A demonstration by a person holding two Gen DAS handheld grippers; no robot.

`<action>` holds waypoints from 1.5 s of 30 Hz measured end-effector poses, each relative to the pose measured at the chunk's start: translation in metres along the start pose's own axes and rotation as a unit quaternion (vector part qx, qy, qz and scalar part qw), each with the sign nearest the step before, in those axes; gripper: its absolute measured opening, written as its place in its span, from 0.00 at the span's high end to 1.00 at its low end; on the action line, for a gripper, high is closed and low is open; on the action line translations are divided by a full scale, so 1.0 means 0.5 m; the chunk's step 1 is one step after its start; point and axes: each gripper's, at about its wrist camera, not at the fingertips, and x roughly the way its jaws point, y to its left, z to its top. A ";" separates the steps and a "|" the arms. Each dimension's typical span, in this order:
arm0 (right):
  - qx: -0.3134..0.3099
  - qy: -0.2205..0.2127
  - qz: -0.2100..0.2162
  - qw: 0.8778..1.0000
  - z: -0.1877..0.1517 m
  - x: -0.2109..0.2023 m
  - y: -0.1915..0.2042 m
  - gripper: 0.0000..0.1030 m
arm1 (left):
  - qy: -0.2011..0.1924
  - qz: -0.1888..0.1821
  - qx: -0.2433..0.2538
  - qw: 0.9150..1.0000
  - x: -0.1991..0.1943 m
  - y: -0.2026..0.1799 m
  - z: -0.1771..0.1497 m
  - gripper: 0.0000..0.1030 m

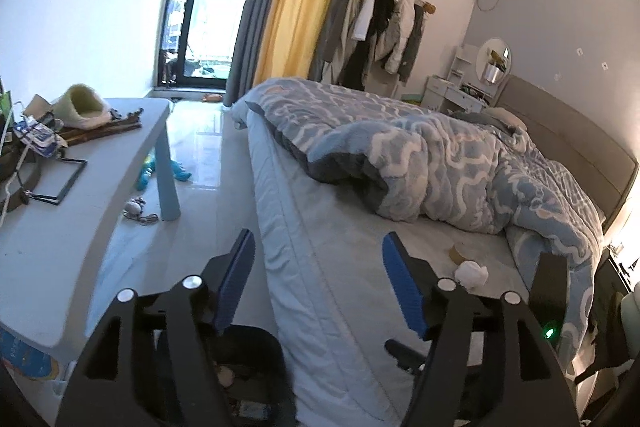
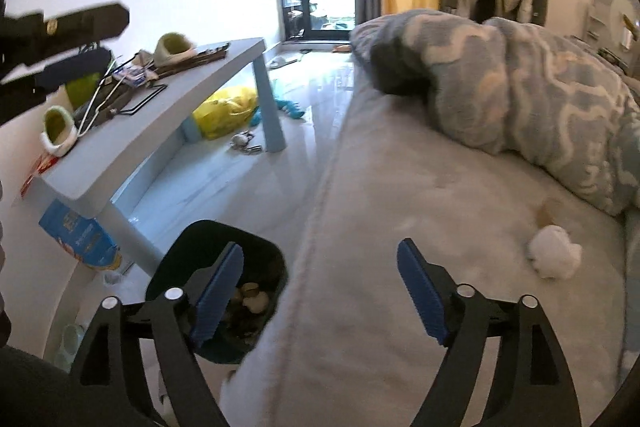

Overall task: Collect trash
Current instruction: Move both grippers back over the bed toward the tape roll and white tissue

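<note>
A crumpled white tissue [image 1: 472, 273] lies on the pale bed sheet [image 1: 340, 247], with a small brown roll [image 1: 459, 251] just behind it. In the right wrist view the tissue [image 2: 554, 259] is ahead and to the right, the brown roll [image 2: 547, 213] beyond it. A dark trash bin [image 2: 188, 243] holding scraps [image 2: 252, 301] stands on the floor against the bed's side. My left gripper [image 1: 318, 239] is open and empty over the bed's edge, above the bin [image 1: 260, 343]. My right gripper [image 2: 320, 247] is open and empty, straddling the bin and mattress.
A light blue table [image 1: 80, 211] at the left carries slippers, hangers and clutter. Under it lie a yellow bag [image 2: 228, 111] and a blue box [image 2: 76, 235]. A rumpled blue-and-white duvet [image 1: 440, 155] covers the bed's far part. Glossy floor runs between table and bed.
</note>
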 end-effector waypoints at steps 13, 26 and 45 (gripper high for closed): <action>0.087 -0.008 -0.057 0.995 -0.019 -0.025 -0.195 0.17 | 0.023 -0.014 0.021 0.999 0.095 -0.093 -0.011 0.25; 0.122 0.000 -0.098 0.988 -0.031 -0.019 -0.324 0.14 | 0.041 -0.013 0.045 0.998 0.190 -0.170 -0.026 0.10; 0.141 0.037 -0.106 0.984 -0.035 0.066 -0.384 0.14 | 0.071 -0.012 0.086 0.994 0.276 -0.219 -0.048 0.04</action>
